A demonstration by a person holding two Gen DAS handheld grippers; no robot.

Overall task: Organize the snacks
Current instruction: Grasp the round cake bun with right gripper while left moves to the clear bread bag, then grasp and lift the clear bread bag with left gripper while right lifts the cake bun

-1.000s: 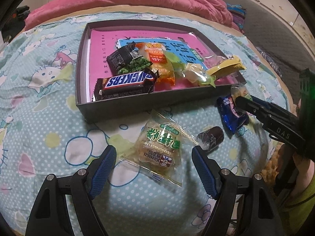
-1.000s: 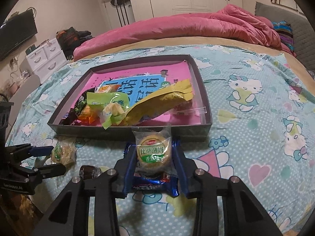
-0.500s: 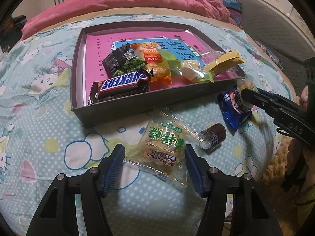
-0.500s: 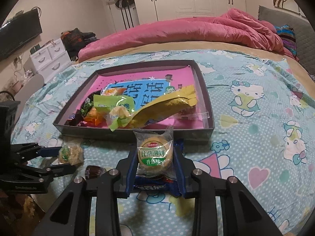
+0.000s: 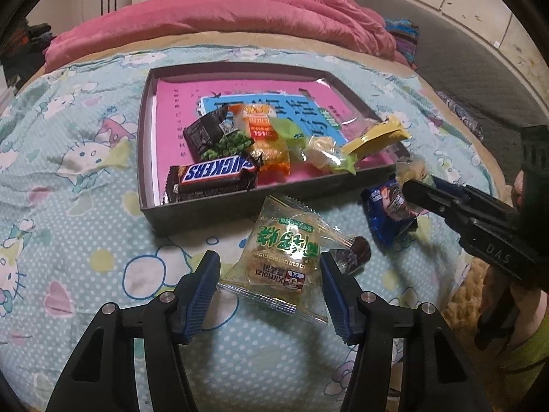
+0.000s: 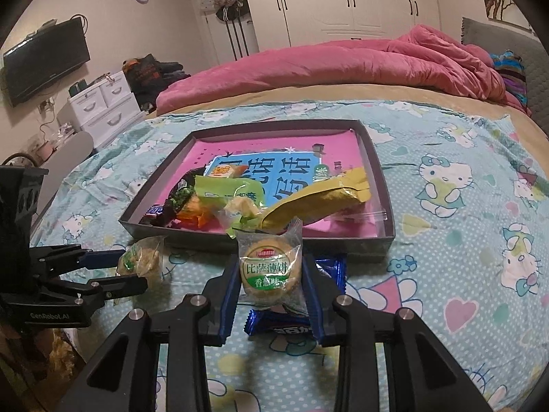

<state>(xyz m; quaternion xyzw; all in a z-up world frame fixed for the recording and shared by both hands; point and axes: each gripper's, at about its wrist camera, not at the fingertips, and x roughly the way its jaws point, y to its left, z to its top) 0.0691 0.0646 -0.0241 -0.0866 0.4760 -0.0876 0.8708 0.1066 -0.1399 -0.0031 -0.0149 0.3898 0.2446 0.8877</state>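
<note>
A wall-mounted television [image 6: 41, 58] hangs at the far left of the room, above white drawers [image 6: 103, 106], with white wardrobes [image 6: 343, 3] along the back wall. A pink quilt [image 6: 343, 65] is heaped across the far side of the bed, whose turquoise cartoon-cat sheet [image 6: 463, 240] carries everything. On it lies a shallow dark tray [image 5: 219, 213] holding a chocolate bar [image 5: 216, 176] and other snacks. Just in front of the tray, the left gripper [image 5: 269, 290] has its jaws closing around a clear-wrapped green-lettered pastry [image 5: 284, 257]; the pads flank the packet's edges, and whether they press it cannot be told. A small brown candy [image 5: 358, 255] lies beside it. To the right, the right gripper [image 6: 271, 295] has its jaws clamped on a round biscuit packet [image 6: 269, 271], raised above a blue wrapper [image 6: 278, 322] on the sheet.
</note>
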